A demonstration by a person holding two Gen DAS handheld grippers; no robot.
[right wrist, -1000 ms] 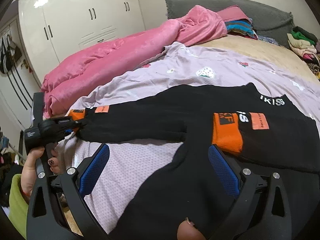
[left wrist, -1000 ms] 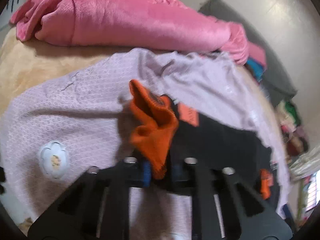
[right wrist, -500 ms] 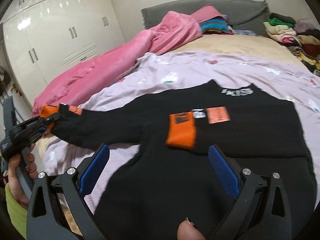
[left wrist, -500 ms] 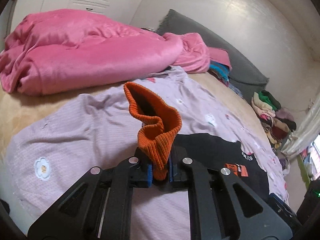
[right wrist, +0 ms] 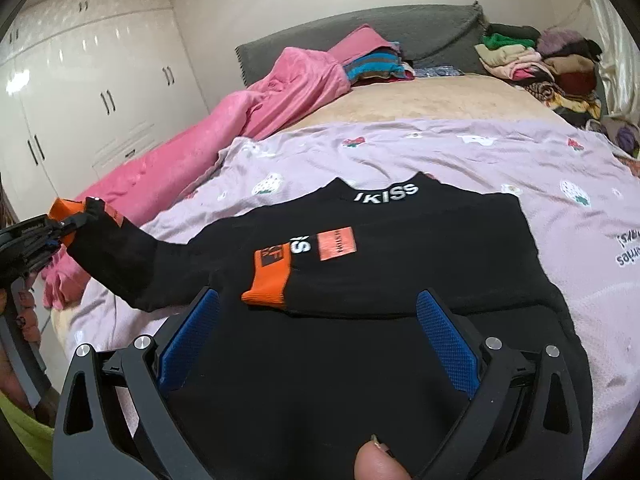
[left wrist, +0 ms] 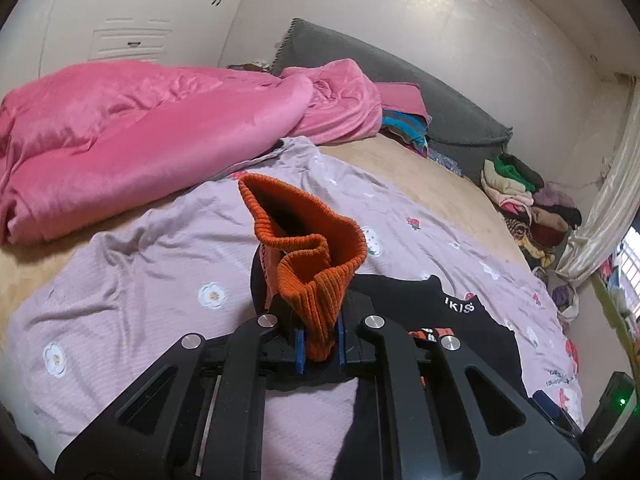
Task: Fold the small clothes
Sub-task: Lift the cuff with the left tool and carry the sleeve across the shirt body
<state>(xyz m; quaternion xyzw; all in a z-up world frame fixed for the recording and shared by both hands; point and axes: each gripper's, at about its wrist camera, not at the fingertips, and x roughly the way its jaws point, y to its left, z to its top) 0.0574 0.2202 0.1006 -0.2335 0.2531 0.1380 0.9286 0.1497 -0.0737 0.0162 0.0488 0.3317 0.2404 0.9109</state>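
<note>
pinching orange cuff (left wrist: 316, 280), sleeve raised

Black angular left gripper (left wrist: 319, 346) with silver screws, right gripper (right wrist: 318, 344) with blue textured pads, lime-green sleeve (right wrist: 24, 436) at eight o'clock

The left gripper (left wrist: 319, 340) is clamped on the orange ribbed cuff (left wrist: 308, 256) of a black sweater (left wrist: 460, 332), which stands up above the lilac flowered sheet (left wrist: 140, 280) on the bed. A pink blanket (left wrist: 140, 132) lies heaped along the far edge; folded clothes (left wrist: 520, 200) are stacked at the far right corner.
</note>
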